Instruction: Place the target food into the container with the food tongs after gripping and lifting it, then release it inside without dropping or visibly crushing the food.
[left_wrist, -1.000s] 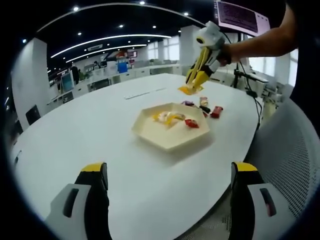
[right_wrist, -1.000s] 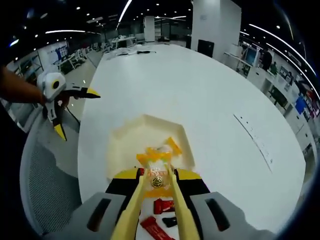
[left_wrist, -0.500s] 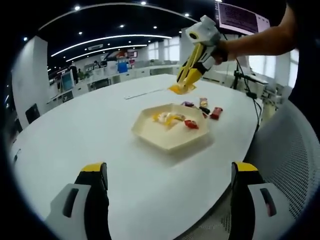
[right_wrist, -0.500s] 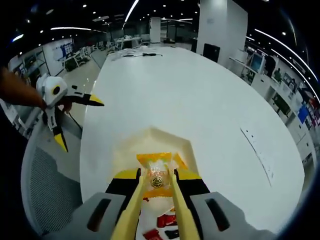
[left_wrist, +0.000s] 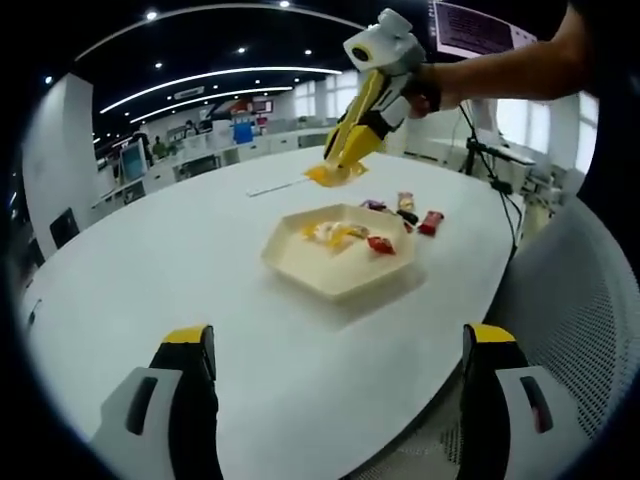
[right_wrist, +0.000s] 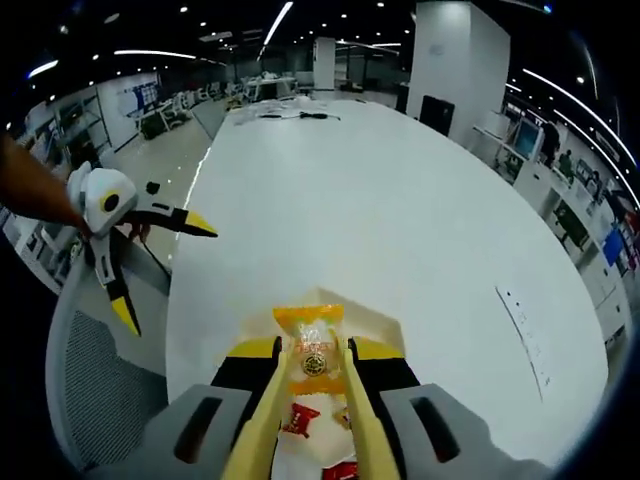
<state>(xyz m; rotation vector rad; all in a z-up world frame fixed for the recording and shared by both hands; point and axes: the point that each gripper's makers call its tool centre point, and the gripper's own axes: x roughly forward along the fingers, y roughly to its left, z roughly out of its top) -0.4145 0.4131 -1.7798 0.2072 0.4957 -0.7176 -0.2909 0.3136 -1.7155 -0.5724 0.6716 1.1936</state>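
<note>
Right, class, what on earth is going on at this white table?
A person holds a tool in each hand. The right tool works yellow food tongs clamped on an orange-wrapped snack, held in the air above the cream hexagonal tray, which already holds wrapped snacks. More snacks lie on the table beside it. The left tool hangs open over the table's near edge.

Open office (left_wrist: 215, 140) — ceiling lights (left_wrist: 200, 78)

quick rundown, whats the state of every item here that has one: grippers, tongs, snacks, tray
left gripper: open, empty
right gripper: shut on the yellow food tongs
orange wrapped snack: pinched in the tongs, lifted above the tray
cream hexagonal tray: flat on the white table, holds several wrapped snacks
loose red and dark snacks: lying on the table beside the tray
</note>
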